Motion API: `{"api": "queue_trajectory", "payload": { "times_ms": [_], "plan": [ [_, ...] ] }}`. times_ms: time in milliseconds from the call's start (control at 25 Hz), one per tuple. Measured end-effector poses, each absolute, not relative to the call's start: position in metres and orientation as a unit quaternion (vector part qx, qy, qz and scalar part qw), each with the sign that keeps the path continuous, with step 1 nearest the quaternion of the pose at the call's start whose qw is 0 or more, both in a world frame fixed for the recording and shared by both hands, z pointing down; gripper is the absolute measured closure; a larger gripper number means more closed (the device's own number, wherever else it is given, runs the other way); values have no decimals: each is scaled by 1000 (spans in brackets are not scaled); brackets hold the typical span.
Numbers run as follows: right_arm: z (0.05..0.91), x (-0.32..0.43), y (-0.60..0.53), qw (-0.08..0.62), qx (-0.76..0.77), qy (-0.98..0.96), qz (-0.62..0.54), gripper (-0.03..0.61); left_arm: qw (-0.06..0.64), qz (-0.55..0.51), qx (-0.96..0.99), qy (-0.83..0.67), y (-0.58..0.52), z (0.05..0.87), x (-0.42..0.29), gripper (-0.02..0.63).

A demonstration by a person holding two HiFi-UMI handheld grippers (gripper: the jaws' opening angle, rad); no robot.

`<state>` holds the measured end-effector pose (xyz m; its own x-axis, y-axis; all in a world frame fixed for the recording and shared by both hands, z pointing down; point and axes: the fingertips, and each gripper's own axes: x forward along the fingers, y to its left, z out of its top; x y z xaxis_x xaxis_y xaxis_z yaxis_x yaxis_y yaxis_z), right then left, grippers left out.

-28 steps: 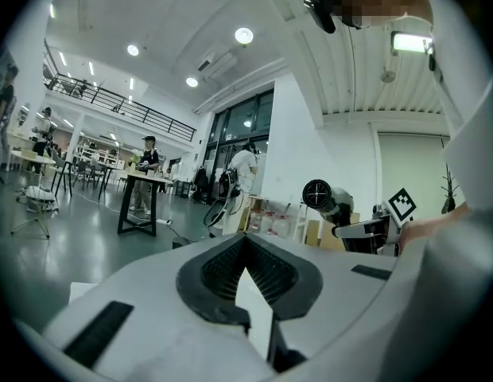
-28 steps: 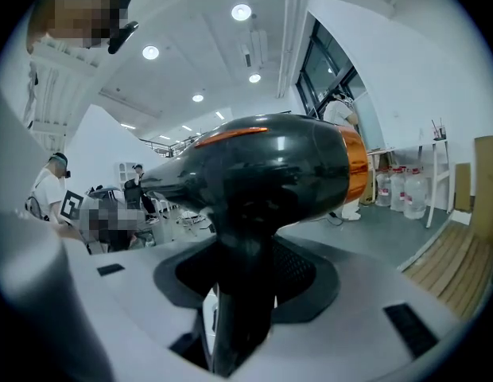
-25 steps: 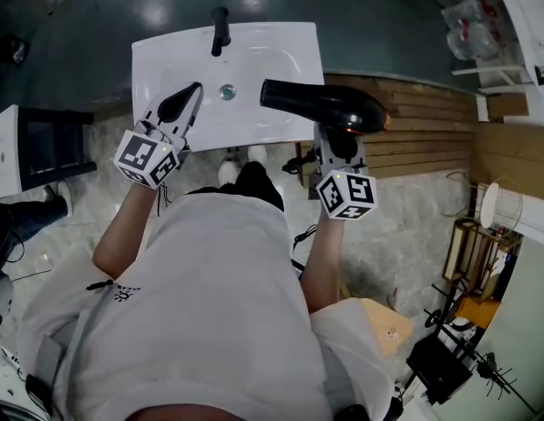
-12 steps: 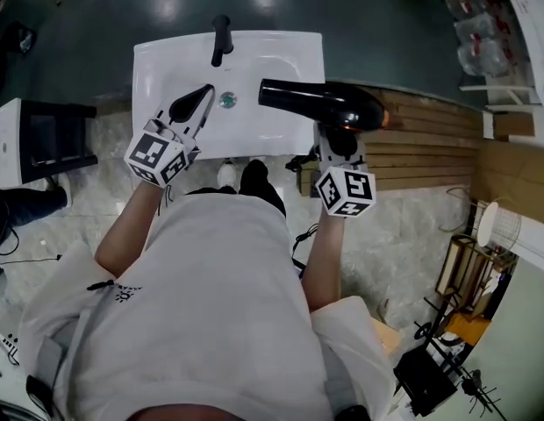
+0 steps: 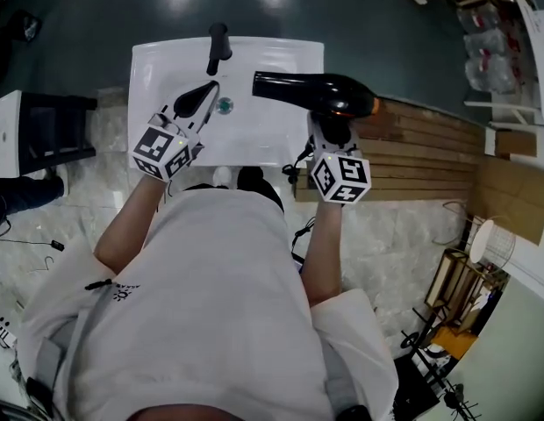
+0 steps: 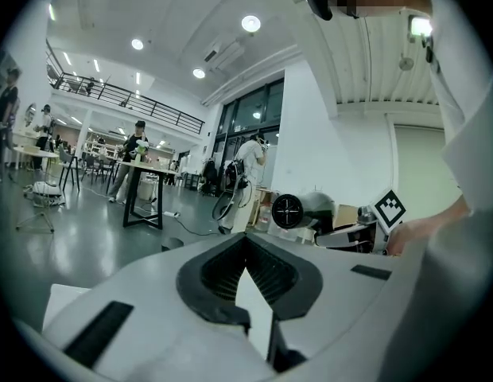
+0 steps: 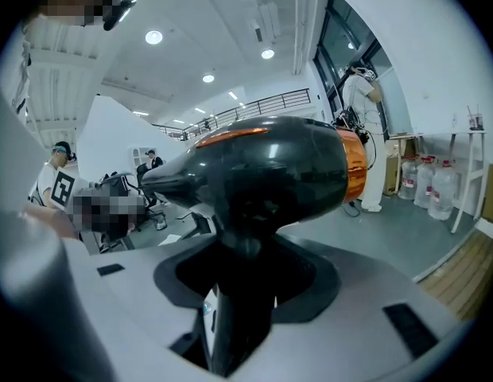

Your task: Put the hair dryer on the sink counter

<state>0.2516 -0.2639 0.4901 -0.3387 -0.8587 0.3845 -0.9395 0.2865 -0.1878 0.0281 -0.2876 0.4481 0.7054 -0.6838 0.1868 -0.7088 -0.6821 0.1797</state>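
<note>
The black hair dryer with an orange band near its back end hangs above the right side of the white sink counter, nozzle pointing left. My right gripper is shut on its handle from below; in the right gripper view the dryer fills the middle, its handle clamped between the jaws. My left gripper hovers over the basin by the drain, shut and holding nothing. In the left gripper view the dryer's nozzle faces me beyond the jaws.
A black faucet stands at the sink's far edge. A wooden slatted platform lies right of the sink, and a dark stand stands to its left. Water bottles are at the far right. A cord hangs below the dryer.
Both grippers have moved forward over the sink. The hair dryer has shifted left and farther over the counter, still held by the right gripper.
</note>
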Motion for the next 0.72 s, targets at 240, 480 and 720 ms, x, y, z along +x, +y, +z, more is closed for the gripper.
{"api": "queue_trajectory", "payload": {
  "times_ms": [240, 480, 720],
  "plan": [
    [511, 253, -290, 119, 548, -800, 214, 402, 122, 57, 910, -392, -299, 452, 34, 611],
    [534, 246, -313, 133, 530, -805, 232, 402, 129, 64, 903, -405, -309, 460, 37, 611],
    [563, 234, -334, 154, 509, -807, 257, 400, 143, 71, 895, -417, -321, 473, 42, 611]
  ]
}}
